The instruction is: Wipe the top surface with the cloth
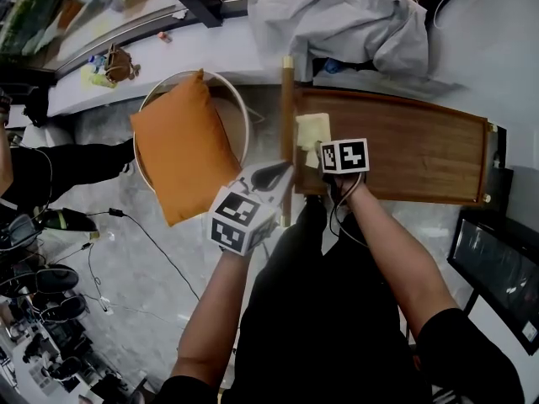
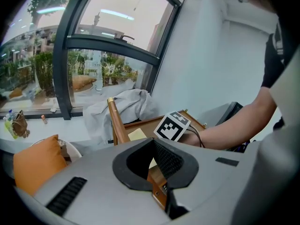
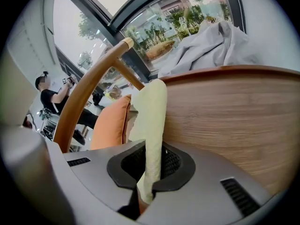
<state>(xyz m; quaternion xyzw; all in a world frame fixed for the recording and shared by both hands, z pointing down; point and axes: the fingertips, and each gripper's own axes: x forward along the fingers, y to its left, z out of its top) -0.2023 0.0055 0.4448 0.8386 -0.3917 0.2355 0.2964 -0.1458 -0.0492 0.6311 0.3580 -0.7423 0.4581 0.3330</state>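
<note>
A cushion (image 1: 181,146) lies in a round white chair (image 1: 238,99), out to the left of both grippers. The left gripper (image 1: 276,173) is held off the left end of the table (image 1: 404,141), its tips just beside the post (image 1: 287,116) at that end. In the left gripper view, the left gripper's (image 2: 158,167) jaws are together with nothing clamped. Part of the table's wooden edge shows through the opening between the pads. The post (image 2: 117,123) stands ahead and a little left of it, and the cushion (image 2: 35,165) is far to its left.

The right gripper (image 1: 322,147) is to the right of the left one, over the near left corner of the table. It is closed on the cloth (image 1: 310,129), a pale yellow piece that lies on the wood ahead of the jaws, close to the post. In the right gripper view, the cloth (image 3: 152,121) rises as a narrow folded strip out of the pinched pads of the right gripper (image 3: 152,170). The tabletop (image 3: 234,121) spreads to the right of it, while the post (image 3: 84,97) and the cushion (image 3: 110,125) are to its left. A grey sheet (image 1: 345,19) is heaped beyond the table's far edge, ahead of the right gripper.
</note>
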